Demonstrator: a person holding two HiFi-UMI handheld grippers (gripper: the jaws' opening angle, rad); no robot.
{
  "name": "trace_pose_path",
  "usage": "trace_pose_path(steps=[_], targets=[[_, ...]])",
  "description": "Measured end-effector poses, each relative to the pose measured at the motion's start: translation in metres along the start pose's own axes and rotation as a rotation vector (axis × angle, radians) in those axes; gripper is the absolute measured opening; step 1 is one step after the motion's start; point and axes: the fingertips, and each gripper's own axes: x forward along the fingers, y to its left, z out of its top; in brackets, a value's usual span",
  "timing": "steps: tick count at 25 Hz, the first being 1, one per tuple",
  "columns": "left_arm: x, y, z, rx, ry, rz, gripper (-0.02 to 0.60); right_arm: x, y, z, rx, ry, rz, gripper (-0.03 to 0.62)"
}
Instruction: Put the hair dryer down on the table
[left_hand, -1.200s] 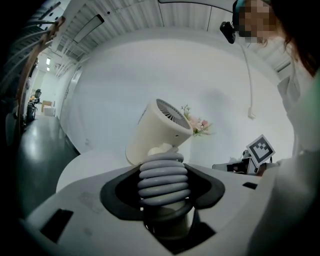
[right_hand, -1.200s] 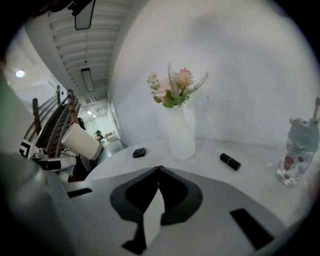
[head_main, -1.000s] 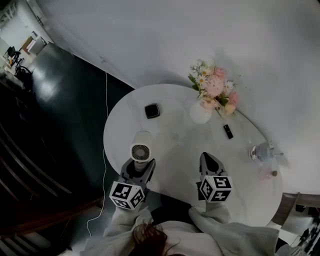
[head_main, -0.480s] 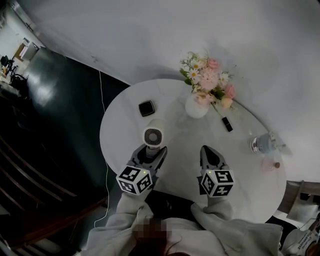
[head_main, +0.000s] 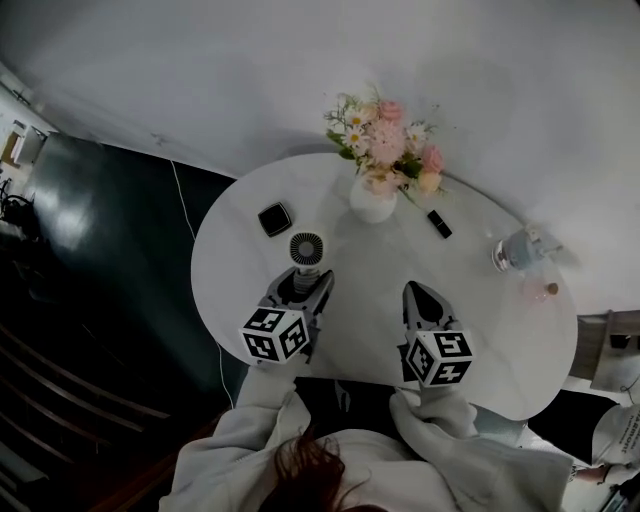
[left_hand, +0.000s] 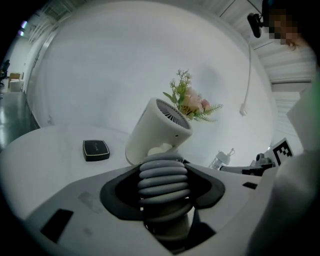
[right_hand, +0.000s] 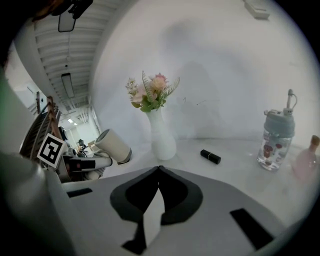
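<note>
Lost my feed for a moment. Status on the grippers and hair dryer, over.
Left gripper shut on hair dryer handle; right gripper shut, empty. Hair dryer over the table, not yet released. Black compact and flower vase close by, neither touching.

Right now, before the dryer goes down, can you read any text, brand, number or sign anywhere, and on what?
Nothing reads clearly.
Black compact: faint mark on lid, too small to read.
Water bottle: coloured print, blurred, unreadable.
White item at the head view's lower right edge: print too small.
Hair dryer: no print visible.
Cubes on left gripper and right gripper: square marker patterns, no letters.
</note>
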Motion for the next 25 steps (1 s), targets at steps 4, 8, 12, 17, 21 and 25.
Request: trace_pose_path(steps=[4,8,12,17,21,25], targets=[[0.010,0.008,0.001,-0.003,0.023,-0.016,0.230,-0.003,-0.007,-0.005,0.027,0.004,-0.051,0.049],[0.019,0.017,-0.003,0.010,0.046,-0.008,0.230,-0.003,-0.009,-0.010,0.051,0.008,-0.085,0.049],[0.027,0.024,-0.006,-0.006,0.063,-0.016,0.230,-0.003,-0.007,-0.015,0.063,0.016,-0.107,0.049],[0.034,0.028,-0.010,-0.025,0.076,-0.038,0.230,-0.002,-0.005,-0.017,0.060,0.021,-0.127,0.049],[0.039,0.029,-0.012,-0.032,0.086,-0.051,0.230,-0.001,-0.004,-0.019,0.059,0.028,-0.137,0.049],[0.042,0.033,-0.017,-0.037,0.104,-0.045,0.230,-0.001,-0.003,-0.024,0.067,0.039,-0.147,0.049]])
